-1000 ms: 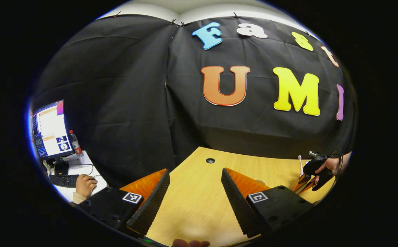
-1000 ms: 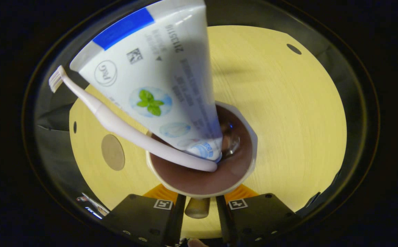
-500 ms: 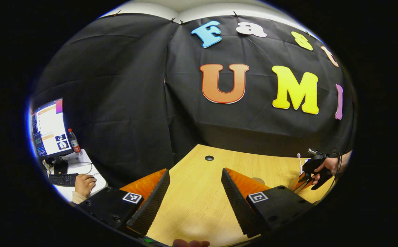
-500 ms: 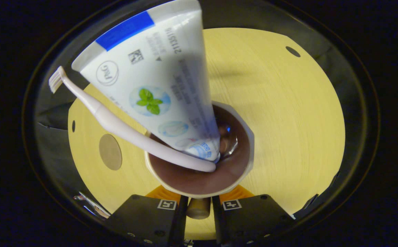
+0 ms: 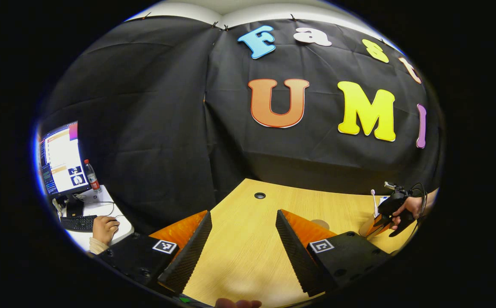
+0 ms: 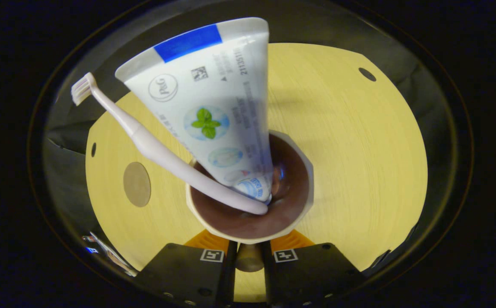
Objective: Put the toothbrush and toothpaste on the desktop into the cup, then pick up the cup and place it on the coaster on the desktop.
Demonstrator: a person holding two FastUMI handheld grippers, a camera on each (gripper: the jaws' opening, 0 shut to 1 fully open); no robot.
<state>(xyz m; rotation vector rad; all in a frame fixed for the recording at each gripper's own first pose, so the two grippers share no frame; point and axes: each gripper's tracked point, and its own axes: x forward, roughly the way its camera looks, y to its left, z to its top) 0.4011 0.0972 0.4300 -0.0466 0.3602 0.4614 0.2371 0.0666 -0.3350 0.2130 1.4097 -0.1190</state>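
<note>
Pinching what looks like the handle of the cup point(image 6: 250, 201), loaded with toothbrush point(image 6: 145, 143) and toothpaste point(image 6: 213, 111), the right tool point(image 6: 249, 256) has shifted slightly toward the coaster point(image 6: 137, 184) while the left tool point(image 5: 243, 239) idles spread.

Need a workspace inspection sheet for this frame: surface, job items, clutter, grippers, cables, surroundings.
Surface: wooden desktop, bare, grommet holes.
Job's things: toothbrush and toothpaste stand tilted in the cup; coaster lies apart from the cup.
Clutter: nothing seen.
Grippers: right gripper closed on the cup handle; left gripper open over the desktop.
Cables: black cable at the right gripper's hand.
Surroundings: monitor, bottle, keyboard, a person's hand.
</note>
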